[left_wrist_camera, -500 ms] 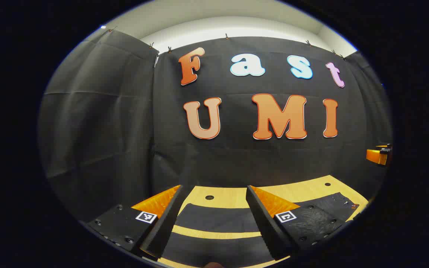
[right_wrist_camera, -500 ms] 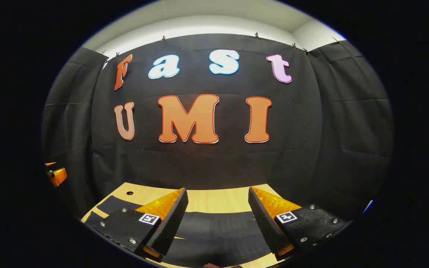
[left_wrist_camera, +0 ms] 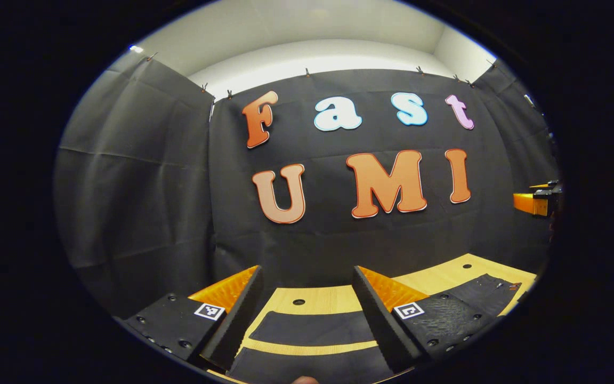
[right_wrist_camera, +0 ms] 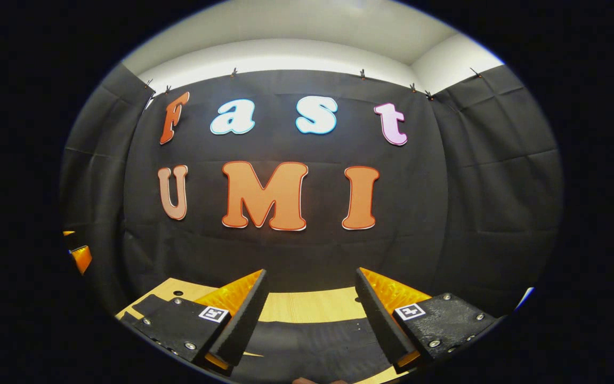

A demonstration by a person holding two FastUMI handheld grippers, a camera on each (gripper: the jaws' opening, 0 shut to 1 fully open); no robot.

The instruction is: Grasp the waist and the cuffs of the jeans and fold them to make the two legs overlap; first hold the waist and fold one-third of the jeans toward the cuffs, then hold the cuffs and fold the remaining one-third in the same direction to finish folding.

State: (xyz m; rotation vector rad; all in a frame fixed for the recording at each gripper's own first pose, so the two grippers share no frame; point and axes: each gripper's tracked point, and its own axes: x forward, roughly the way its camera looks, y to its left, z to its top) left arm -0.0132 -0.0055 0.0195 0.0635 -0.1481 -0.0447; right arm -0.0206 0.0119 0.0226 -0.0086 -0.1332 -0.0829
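Both views tilted up, jeans (left_wrist_camera: 307,333) on table (left_wrist_camera: 328,298), wall behind

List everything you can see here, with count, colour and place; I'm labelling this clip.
jeans: one, dark, flat on the table beneath both tools.
table: one, light wood with round holes, in front of the booth wall.
booth wall: black cloth, clipped up behind the table.
upper wall: white, above the cloth.
left tool: one, open, above the jeans.
right tool: one, open, above the jeans.
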